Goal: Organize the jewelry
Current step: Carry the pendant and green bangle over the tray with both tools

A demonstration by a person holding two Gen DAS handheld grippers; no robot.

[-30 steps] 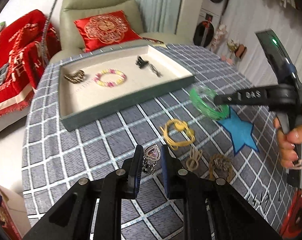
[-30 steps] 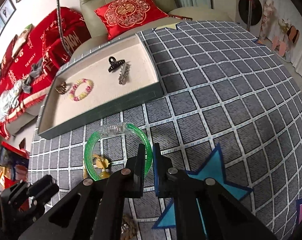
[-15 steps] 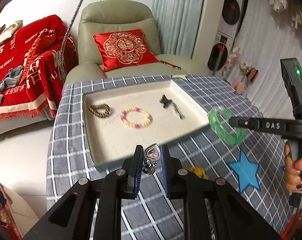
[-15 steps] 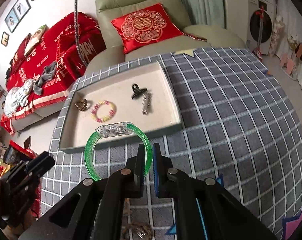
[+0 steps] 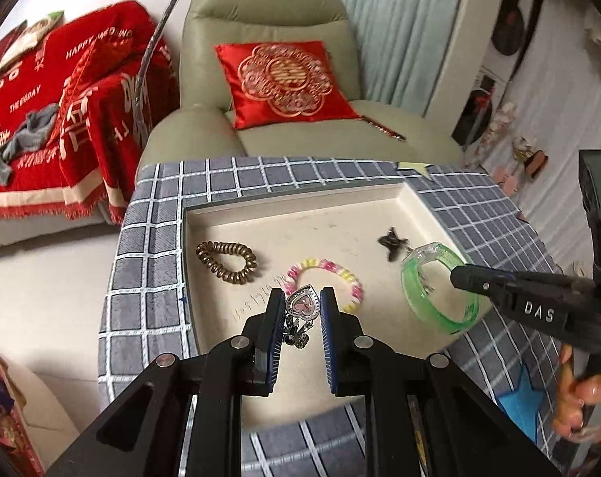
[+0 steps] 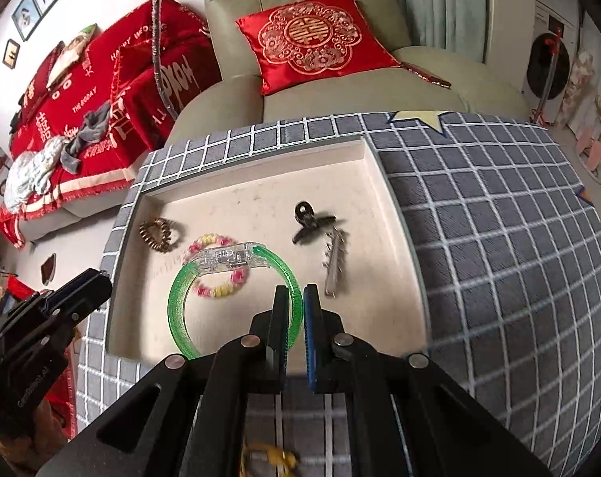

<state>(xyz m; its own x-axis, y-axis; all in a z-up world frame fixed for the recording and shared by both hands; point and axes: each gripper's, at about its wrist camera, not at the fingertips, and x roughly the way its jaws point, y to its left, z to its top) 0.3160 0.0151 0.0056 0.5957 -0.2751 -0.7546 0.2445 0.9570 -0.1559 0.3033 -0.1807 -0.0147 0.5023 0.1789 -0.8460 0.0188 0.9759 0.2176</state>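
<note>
1. The left gripper [image 5: 300,304] pinches a heart-shaped pendant [image 5: 300,305] between its blue pads; small dark charms hang from the pendant just below the tips.
2. The right gripper [image 6: 298,306] is pressed together on the rim of a green bangle [image 6: 181,290], which stands out to the left of its tips with a clear clasp section at the top.
3. Both grippers hang over the near part of a cream tray [image 5: 312,206] that sits on the table [image 6: 499,238], which wears a grey checked cloth.
4. Just ahead of the left gripper lies a pink and yellow bead bracelet [image 5: 352,282]; in the right wrist view the same bracelet shows through the bangle's ring.
5. Ahead and left of the left gripper, a bronze spiral hair tie [image 5: 226,261] lies on the tray floor.
6. Ahead of the right gripper and slightly right lie a black claw clip [image 6: 310,220] and, touching it, a silver toothed clip [image 6: 334,264].
7. A hand [image 5: 582,393] grips the right tool's handle at the far right of the left wrist view.
8. Beyond the table stands a green armchair [image 6: 340,95] with a red cushion [image 6: 316,39].
</note>
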